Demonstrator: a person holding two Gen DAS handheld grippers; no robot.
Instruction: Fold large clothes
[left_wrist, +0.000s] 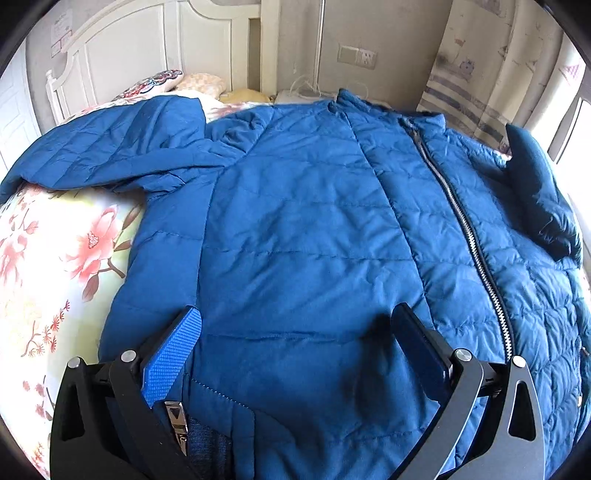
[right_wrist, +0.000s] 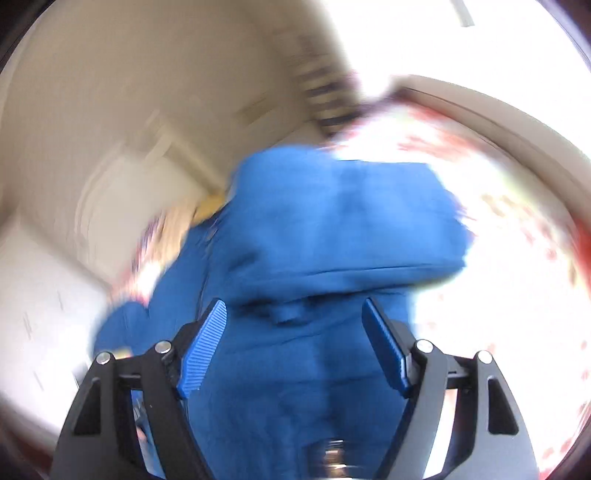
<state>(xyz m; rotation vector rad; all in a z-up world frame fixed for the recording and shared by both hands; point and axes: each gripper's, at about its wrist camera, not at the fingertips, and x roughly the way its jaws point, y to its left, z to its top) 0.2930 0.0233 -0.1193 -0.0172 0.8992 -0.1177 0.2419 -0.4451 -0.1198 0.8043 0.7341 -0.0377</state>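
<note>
The bed (left_wrist: 55, 251), under a floral cover, serves as the folding surface and fills the lower left of the left wrist view; its white headboard (left_wrist: 122, 48) stands at upper left with pillows (left_wrist: 199, 83) against it.

The blue quilted jacket (left_wrist: 295, 221) lies spread front-up across the bed and takes up the centre and right of the frame. It is laid flat, evidently so that it can be folded in panels. Its zip (left_wrist: 469, 229) runs closed from collar toward hem, right of centre, which keeps the two fronts together. One sleeve (left_wrist: 110, 147) extends to the upper left, lying flat on the cover. The other sleeve (left_wrist: 543, 192) rises in a loose fold at the right edge.

The left gripper (left_wrist: 295, 354) hangs over the hem at bottom centre, jaws wide apart, nothing held between them.

The right wrist view is heavily blurred. The right gripper (right_wrist: 295, 347) stands with jaws apart above blue fabric, gripping nothing. A doubled-over fold of the jacket (right_wrist: 343, 221) lies just beyond its tips at mid-frame, judged a sleeve turned inward; the blur prevents certainty.
</note>
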